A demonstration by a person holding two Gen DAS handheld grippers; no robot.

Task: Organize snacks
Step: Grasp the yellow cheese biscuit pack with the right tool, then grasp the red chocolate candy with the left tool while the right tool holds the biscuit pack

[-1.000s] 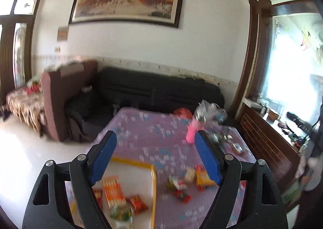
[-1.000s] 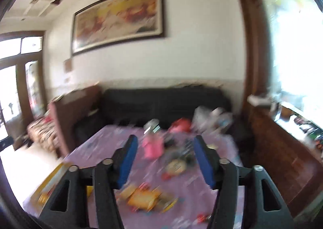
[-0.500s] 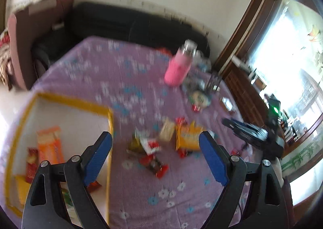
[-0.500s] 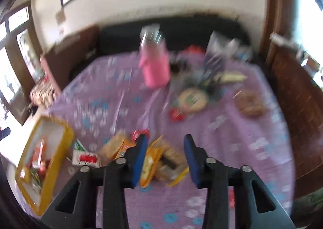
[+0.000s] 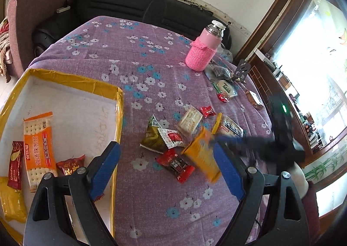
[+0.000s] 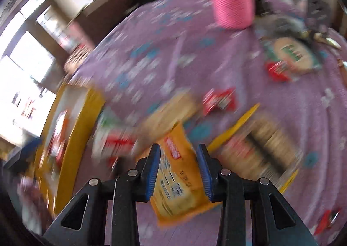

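Both grippers point down at a slant.
The left gripper [image 5: 167, 170] has its blue pads wide apart, nothing between them. The right gripper [image 6: 178, 167] (blurred in the left view) has its jaws narrow, pads pressing an orange snack packet [image 6: 180, 183].

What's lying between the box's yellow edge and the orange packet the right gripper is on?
In the left wrist view: a green packet, a white-and-red one, and a red one lower down, on the cloth.

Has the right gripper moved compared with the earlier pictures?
Yes. The right gripper came down from the pink bottle to the orange packet, now between its fingers.
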